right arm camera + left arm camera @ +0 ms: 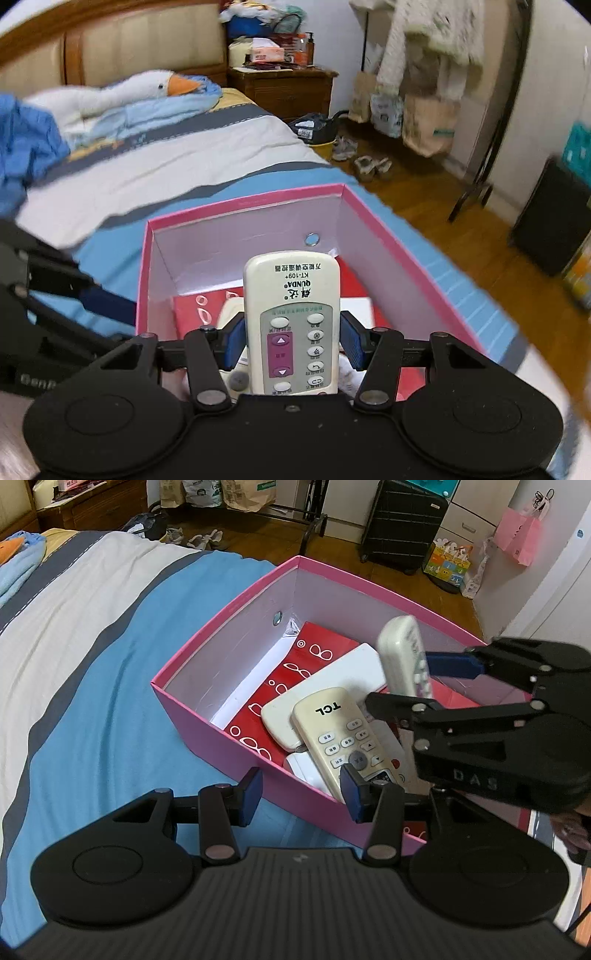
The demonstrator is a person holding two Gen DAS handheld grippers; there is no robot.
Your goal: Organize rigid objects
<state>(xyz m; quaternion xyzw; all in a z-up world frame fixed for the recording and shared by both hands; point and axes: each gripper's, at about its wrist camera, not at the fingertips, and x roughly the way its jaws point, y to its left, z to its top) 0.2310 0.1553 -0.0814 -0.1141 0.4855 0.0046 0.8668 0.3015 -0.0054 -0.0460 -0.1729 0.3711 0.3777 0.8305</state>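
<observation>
**boxfan:** Remote question. The right gripper (291,343) is clamped on the QUNDA remote (291,314), held up above the pink box (207,716). Which way does it go in?

**umi_dave:** Its long axis runs straight out along the fingers, nose toward the box's far wall, over the red booklet (295,672). The TCL remote (332,731) already lies inside by the near wall, so I'd guess the far half has more room.

**boxfan:** And the left gripper (299,794)?

**umi_dave:** Jaws wide, holding nothing, straddling the box's near wall. The right one is nearer the drop, obviously.
</observation>
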